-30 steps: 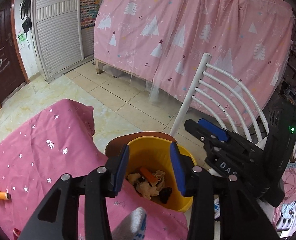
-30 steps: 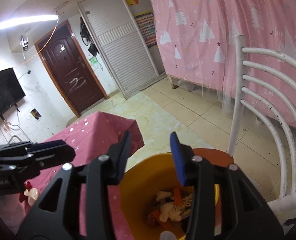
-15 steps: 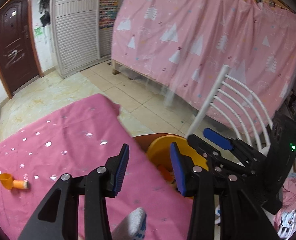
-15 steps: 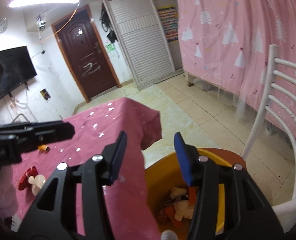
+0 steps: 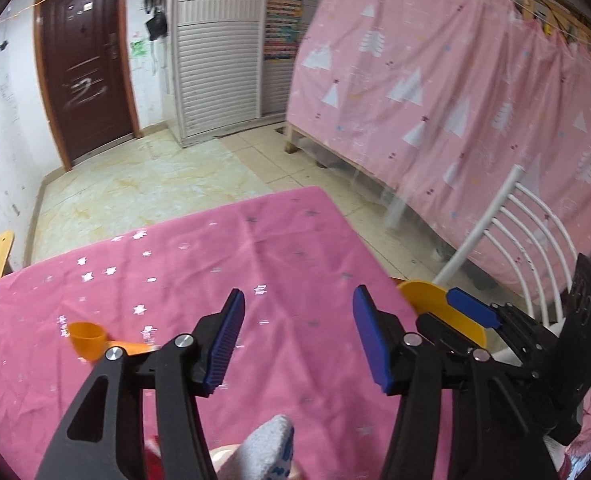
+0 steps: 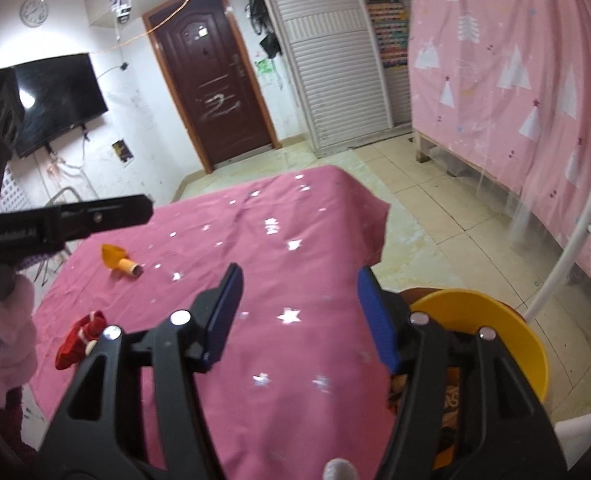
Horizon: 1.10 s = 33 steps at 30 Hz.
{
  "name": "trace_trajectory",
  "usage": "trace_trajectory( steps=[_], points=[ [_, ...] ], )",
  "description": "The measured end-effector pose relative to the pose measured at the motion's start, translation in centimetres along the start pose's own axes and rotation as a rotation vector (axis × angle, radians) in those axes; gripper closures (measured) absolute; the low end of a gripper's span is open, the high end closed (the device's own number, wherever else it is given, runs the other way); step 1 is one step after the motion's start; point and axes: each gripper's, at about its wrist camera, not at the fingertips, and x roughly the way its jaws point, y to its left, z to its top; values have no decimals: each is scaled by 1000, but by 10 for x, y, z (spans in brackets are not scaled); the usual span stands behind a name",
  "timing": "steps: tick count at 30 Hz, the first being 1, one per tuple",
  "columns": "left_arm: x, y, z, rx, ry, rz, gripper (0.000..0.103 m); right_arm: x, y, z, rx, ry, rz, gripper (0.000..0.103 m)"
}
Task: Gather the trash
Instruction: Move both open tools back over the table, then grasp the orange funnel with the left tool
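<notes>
Two items remain on the pink tablecloth [image 6: 295,280]: a red scrap [image 6: 80,339] at 9 o'clock and an orange cup [image 6: 120,261] at 10 o'clock. Left claw [image 5: 297,338] and right claw [image 6: 297,316] are both opening, nothing between them. The yellow bin [image 6: 507,336] at 3 o'clock already holds scraps.

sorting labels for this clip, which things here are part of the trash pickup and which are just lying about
Part of the job:
- orange scoop
- red wrapper
- yellow bin
- left gripper, right gripper, both empty, jaws opening

Just there:
- white chair
- pink curtain
- TV
- door
</notes>
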Motion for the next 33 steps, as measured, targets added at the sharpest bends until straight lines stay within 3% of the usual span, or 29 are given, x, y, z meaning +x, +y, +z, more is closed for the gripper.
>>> trace_trajectory(
  steps=[13,17,21,33],
  points=[
    [-3,88,-9,-114,-5,119,51,30,66,7,-120,63,40,44],
    [0,112,-12,-142,4,154,51,37,81,5,-151,85,48,36],
    [6,136,-18,-168,22,191,51,46,97,5,-181,105,55,36],
    [29,175,-35,-193,98,246,51,65,133,4,-255,157,67,34]
  ],
)
